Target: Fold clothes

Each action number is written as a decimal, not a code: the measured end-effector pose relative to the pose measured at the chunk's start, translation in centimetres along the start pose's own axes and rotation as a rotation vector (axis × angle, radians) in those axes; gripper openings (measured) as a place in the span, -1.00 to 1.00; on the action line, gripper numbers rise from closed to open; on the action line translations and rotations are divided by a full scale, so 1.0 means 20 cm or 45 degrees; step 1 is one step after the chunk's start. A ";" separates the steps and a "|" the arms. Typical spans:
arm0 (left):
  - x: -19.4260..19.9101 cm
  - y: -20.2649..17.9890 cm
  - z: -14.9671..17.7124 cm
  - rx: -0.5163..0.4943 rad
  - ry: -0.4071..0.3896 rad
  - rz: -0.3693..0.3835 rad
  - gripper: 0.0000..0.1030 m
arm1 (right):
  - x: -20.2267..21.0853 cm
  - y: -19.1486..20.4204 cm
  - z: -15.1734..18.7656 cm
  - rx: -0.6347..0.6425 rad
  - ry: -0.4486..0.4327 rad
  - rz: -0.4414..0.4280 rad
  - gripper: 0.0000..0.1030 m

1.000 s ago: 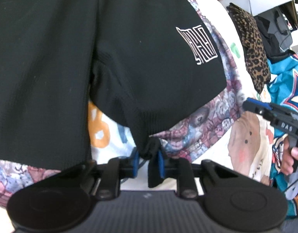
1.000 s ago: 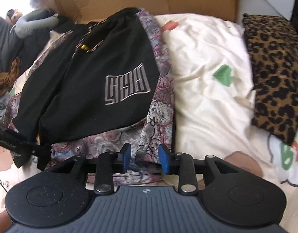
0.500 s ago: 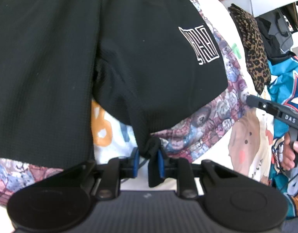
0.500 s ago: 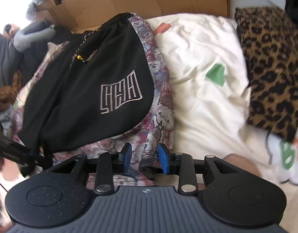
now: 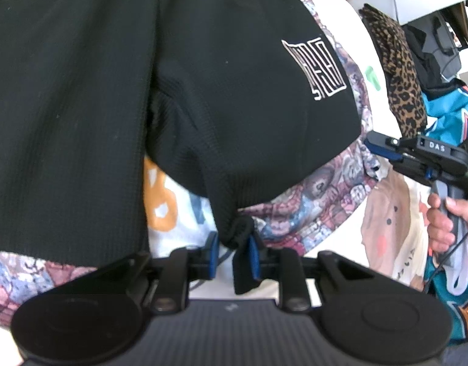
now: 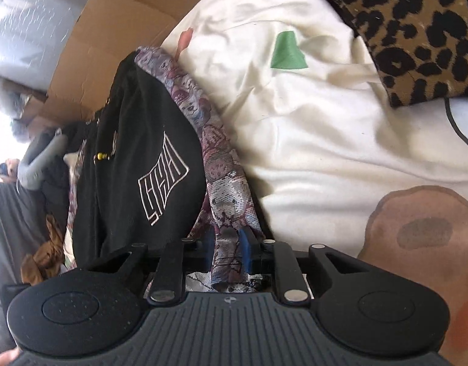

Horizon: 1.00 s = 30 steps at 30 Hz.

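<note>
Black shorts point(image 5: 117, 97) spread over the teddy-print garment point(image 5: 322, 201) on the white printed bedsheet point(image 5: 185, 210), as a second before. Left gripper point(image 5: 230, 253) kept clamped on their bunched crotch hem; right gripper point(image 5: 383, 148) seen nearer the print's edge.

Right gripper point(image 6: 226, 248) rolled, lowered, just closed onto the teddy-print garment point(image 6: 221, 183) edge. Probably readied for folding.

Left gripper point(image 5: 230, 251) clamped, right gripper point(image 6: 227, 245) fingers just closing, both angled down
</note>
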State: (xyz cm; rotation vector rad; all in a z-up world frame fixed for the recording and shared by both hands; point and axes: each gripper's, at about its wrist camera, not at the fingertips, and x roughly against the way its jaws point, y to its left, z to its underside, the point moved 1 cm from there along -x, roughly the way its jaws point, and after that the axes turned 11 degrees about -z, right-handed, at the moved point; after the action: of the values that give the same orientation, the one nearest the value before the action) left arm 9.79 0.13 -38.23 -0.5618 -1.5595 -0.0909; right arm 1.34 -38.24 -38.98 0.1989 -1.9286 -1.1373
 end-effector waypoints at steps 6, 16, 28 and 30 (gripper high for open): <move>0.00 0.00 0.00 0.004 -0.007 0.006 -0.54 | 0.02 0.06 0.02 0.163 -0.035 0.211 -0.90; -0.01 0.01 0.00 0.015 -0.011 0.013 -0.54 | -0.02 0.30 0.16 0.619 -0.012 0.483 -0.69; 0.09 0.04 0.04 0.034 -0.049 0.000 -0.44 | -0.08 0.26 0.18 0.582 0.091 0.460 -0.52; 0.13 0.05 0.04 0.044 -0.069 -0.002 -0.42 | -0.07 0.25 0.17 0.570 0.096 0.444 -0.58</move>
State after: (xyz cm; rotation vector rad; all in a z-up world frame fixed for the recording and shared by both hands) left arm 9.49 2.07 -36.02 -0.5400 -1.6109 -0.0504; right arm 1.01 -32.44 -36.60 0.1355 -2.0292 -0.4576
